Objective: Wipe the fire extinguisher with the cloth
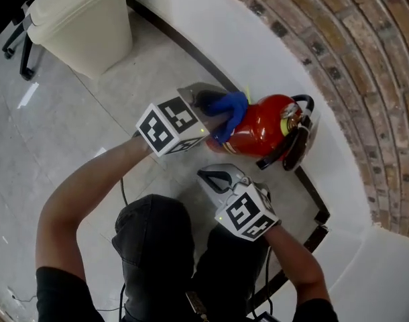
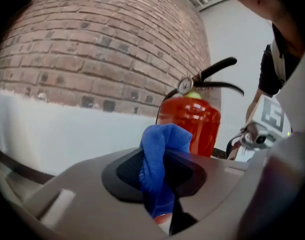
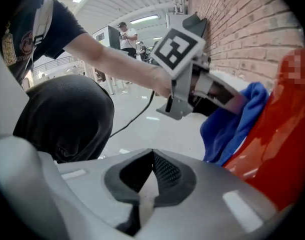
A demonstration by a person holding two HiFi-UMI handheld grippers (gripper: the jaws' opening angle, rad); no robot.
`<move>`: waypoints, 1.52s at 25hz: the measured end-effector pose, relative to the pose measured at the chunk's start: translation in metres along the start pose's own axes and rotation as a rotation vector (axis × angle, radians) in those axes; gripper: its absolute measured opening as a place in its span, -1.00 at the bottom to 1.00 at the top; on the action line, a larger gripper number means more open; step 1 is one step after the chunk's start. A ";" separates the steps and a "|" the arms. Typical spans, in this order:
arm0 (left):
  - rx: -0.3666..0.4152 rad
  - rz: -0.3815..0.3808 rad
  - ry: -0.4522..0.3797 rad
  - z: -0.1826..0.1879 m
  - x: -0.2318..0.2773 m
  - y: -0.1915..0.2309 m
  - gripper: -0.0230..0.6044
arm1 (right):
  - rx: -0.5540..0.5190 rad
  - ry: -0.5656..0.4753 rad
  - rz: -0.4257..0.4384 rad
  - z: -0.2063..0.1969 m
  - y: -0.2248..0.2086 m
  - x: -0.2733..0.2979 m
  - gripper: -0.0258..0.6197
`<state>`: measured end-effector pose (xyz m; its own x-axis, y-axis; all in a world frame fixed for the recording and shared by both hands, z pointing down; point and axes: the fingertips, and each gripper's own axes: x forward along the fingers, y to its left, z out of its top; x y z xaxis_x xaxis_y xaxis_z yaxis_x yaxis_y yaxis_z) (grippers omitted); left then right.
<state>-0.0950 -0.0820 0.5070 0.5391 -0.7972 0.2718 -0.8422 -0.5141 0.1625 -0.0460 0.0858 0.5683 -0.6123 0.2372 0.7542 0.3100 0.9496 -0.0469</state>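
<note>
While left tongs (image 2: 160, 173) clamp the cloth (image 2: 165, 144), partly hiding the extinguisher (image 2: 198, 121), right tongs (image 3: 151, 176) together, empty

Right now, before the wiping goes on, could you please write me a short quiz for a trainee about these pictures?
1. True or false: the left gripper is shut on the blue fabric cloth.
2. Choose one. The jaws of the right gripper are: A) open and empty; B) shut and empty; C) shut on a hose.
3. Short answer: which colour is the lever handle on top of the red metal fire extinguisher?

Key: 1 true; 2 B; 3 black.
</note>
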 end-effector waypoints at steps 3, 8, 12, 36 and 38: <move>0.074 -0.041 -0.020 0.037 -0.011 -0.011 -0.65 | 0.032 0.010 -0.034 0.001 -0.003 -0.005 -0.91; 0.236 -0.106 0.003 0.069 -0.022 -0.027 -0.65 | 0.090 0.048 -0.091 -0.011 0.000 -0.015 -0.91; 0.297 -0.174 0.009 0.088 -0.027 -0.043 -0.65 | 0.188 0.007 -0.120 -0.004 0.001 -0.022 -0.91; 0.153 -0.167 0.087 0.114 -0.010 -0.043 -0.65 | 0.319 -0.188 -0.306 0.079 0.000 -0.129 -0.91; 0.159 -0.186 0.101 0.118 0.000 -0.037 -0.65 | 0.314 -0.190 -0.298 0.080 0.000 -0.128 -0.91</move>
<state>-0.0623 -0.1002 0.3891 0.6738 -0.6528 0.3462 -0.7123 -0.6984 0.0696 -0.0255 0.0719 0.4190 -0.7724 -0.0493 0.6332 -0.1165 0.9911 -0.0650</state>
